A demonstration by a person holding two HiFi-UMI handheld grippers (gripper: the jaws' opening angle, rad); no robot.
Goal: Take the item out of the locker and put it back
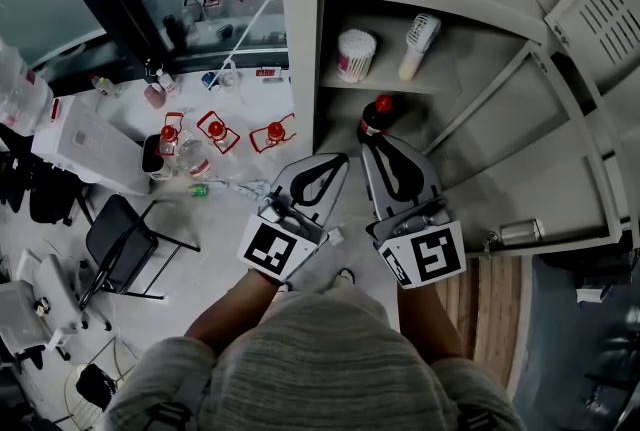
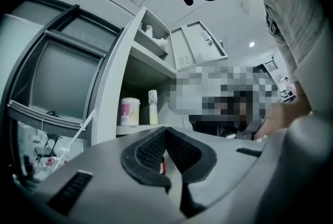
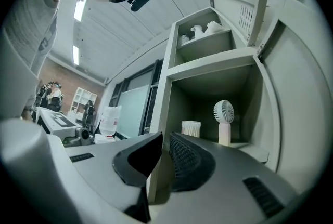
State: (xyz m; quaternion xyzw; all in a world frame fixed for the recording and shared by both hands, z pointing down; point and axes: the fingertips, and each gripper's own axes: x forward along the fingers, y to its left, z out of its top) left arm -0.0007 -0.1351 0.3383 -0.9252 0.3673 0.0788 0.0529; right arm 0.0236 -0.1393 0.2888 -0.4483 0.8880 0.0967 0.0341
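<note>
The open locker [image 1: 300,39] took up the right of the head view, and we held both tools level in front of it. The left gripper [image 2: 165,132] was fully closed, tip against tip, with nothing in it. The right gripper [image 3: 165,137] had its jaws drawn close, leaving a narrow slit through which only the locker's post showed, so it gripped nothing.

We took the dark bottle [image 1: 376,115] with the red cap to be the item. From the head view it stood just beyond the right gripper's tips, below the middle shelf's [image 1: 470,69] edge, and we could not tell what it rested on. It looked filled, so we judged it fairly heavy, with a round, smooth wall likely to slip or twist between the pads. We thought the best hold was square across the body under the shoulder, not on the cap.

On the shelf above stood 2 lighter things, a handheld fan [image 1: 420,41] and a tub of cotton swabs [image 1: 356,55], well apart from each other.
</note>
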